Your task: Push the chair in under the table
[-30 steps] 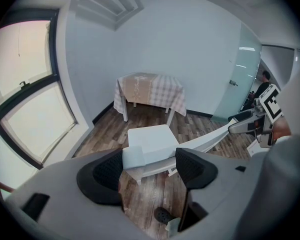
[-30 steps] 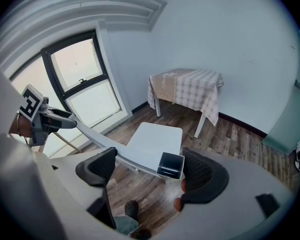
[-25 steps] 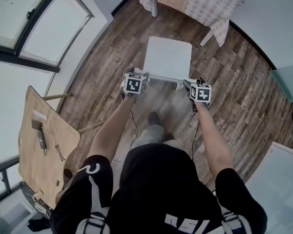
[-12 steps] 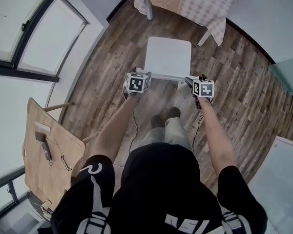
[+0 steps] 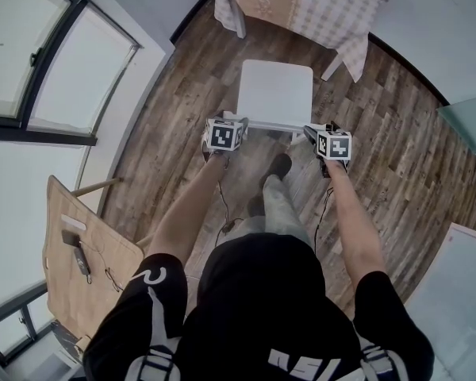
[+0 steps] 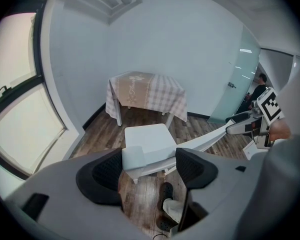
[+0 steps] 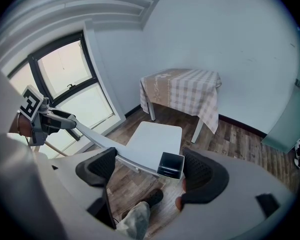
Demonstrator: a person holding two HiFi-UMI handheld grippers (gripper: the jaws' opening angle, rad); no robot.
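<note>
white chair [image 5: 274, 94] | square flat seat, slim back rail, near checked-cloth counter [image 5: 301, 2] | left tongs [image 6: 149, 156], right tongs [image 7: 150, 160] open, straddling rail ends

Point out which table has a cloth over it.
The table beyond the chair, by the far wall: a checked cloth hangs over its edges. The wooden table at the person's left is bare wood with small items on it.

Left claw [image 5: 225, 127], right claw [image 5: 322, 137] at chair [image 5: 274, 92]
</note>
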